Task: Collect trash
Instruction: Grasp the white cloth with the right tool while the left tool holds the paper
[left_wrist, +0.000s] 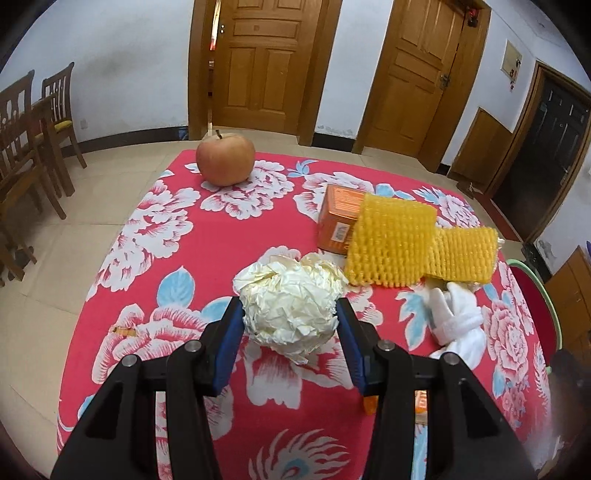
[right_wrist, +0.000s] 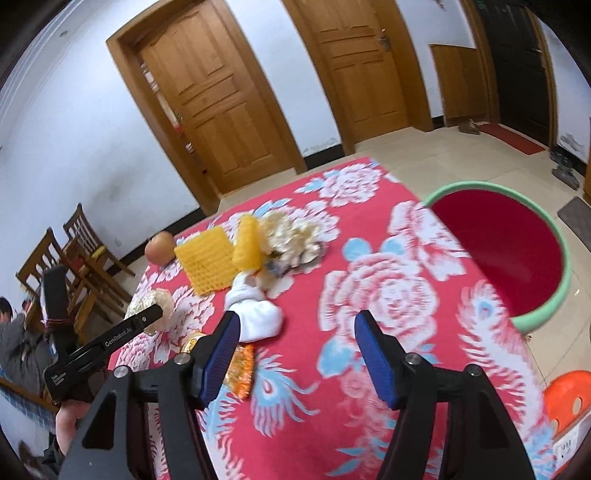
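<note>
Paper ball (left_wrist: 290, 304) clamped in left claw (left_wrist: 289, 325) above floral table (left_wrist: 155, 236); right claw (right_wrist: 295, 332) wide, empty, near red basin (right_wrist: 546, 314).

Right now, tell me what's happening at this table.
A person is clearing trash off the flowered tablecloth with handheld tongs in each hand. The left tongs are closed on a crumpled paper ball. The right tongs are open with nothing between them, near a white sock. A red basin with a green rim sits beside the table. An apple, an orange box and yellow foam netting remain on the cloth.
</note>
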